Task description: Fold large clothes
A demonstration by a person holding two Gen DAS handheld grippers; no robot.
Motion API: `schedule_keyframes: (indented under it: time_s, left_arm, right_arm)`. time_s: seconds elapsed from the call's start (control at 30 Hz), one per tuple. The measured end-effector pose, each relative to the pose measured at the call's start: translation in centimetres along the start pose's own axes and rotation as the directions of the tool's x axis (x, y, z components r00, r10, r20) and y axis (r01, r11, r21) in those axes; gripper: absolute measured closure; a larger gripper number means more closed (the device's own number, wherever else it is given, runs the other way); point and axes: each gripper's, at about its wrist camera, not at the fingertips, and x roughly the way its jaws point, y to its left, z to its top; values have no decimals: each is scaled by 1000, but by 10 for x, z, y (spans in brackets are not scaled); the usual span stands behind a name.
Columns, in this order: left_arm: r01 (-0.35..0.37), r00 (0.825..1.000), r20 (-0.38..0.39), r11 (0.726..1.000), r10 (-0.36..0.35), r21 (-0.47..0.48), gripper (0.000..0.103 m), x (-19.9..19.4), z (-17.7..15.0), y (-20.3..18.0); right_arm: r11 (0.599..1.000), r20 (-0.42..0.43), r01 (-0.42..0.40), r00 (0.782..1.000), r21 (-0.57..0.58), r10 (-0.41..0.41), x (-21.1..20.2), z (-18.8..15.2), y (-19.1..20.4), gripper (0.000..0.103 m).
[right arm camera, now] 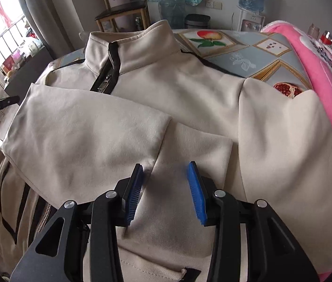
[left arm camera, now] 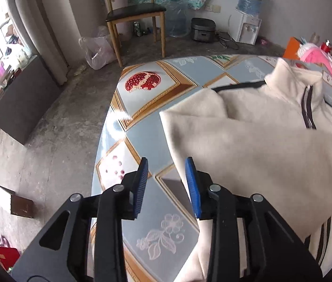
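Observation:
A cream zip jacket [right arm camera: 189, 89] with black trim lies front up on the table, collar at the far side. Both sleeves are folded across its chest; the left sleeve [right arm camera: 88, 131] overlaps the right one [right arm camera: 196, 145]. My right gripper [right arm camera: 165, 165] hovers open over the sleeve ends, nothing pinched between its blue pads. In the left wrist view the jacket [left arm camera: 260, 129] spreads to the right. My left gripper [left arm camera: 166, 162] stands open at the jacket's left edge, with bare tablecloth showing between its fingers.
The table wears a glossy blue cloth with fruit pictures [left arm camera: 142, 108]; its left edge drops to a concrete floor. A pink blanket [right arm camera: 326, 75] lies along the jacket's right side. A wooden chair [left arm camera: 135, 14], a plastic bag [left arm camera: 95, 49] and a water dispenser [left arm camera: 248, 25] stand beyond.

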Motion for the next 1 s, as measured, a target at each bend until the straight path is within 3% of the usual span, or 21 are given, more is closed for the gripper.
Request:
schedule_keyframes:
  time_s: [0.1,0.23,0.3,0.37,0.4,0.5,0.53,0.63,0.67,0.77,0.87,1.0]
  left_arm:
    - [28,1000,4,998,-29,62,59,-23,-22,-14]
    - [53,999,-2,990,-54,134,56,-38,-49,-40]
    - [36,999,-8,985,-35,170,54,-36,-66,-57]
    - [-4,999,-32,978,11,209,53,-26,-82,-72]
    - [-31,999,12,976,29,217,50,-29,-87,-74]
    - [-71,997,28,969,66,236,50,-34,-89,-77]
    - [-59,998,31,972,53,229,50,-40,-89,-77]
    - [-27,999,50,971,15,236,47,-59,-89,-84]
    - [-7,999,45,971,-3,241,44,-64,-89,-87]
    - [70,997,20,968,-77,242,36,-75,-92,-106]
    - [134,990,-8,951,-137,279,29,-76,-98,-132]
    - [119,993,-22,933,-119,339,27,-66,-101,-168]
  right_arm:
    - [999,18,-28,999,17,27,-15,-3,6,64]
    - [993,33,59,998,-100,-56,-18,-13,33,63]
    - [981,-9,111,993,-159,-114,-3,-24,45,63]
    - [964,37,175,985,-200,-171,-6,-30,49,56]
    - [964,33,184,983,-194,-181,-9,-29,48,54]
    - [978,2,163,986,-129,-164,-25,-28,44,54]
    - [982,6,148,989,-120,-148,-32,-31,44,53]
    - [992,-14,104,994,-66,-105,-49,-43,47,29]
    - [995,-30,89,995,-43,-90,-53,-50,48,26]
    - [997,-65,80,995,14,-79,-59,-73,51,24]
    - [992,-67,105,993,66,-100,-59,-92,47,15]
    - [982,-100,178,980,58,-172,-42,-99,44,12]
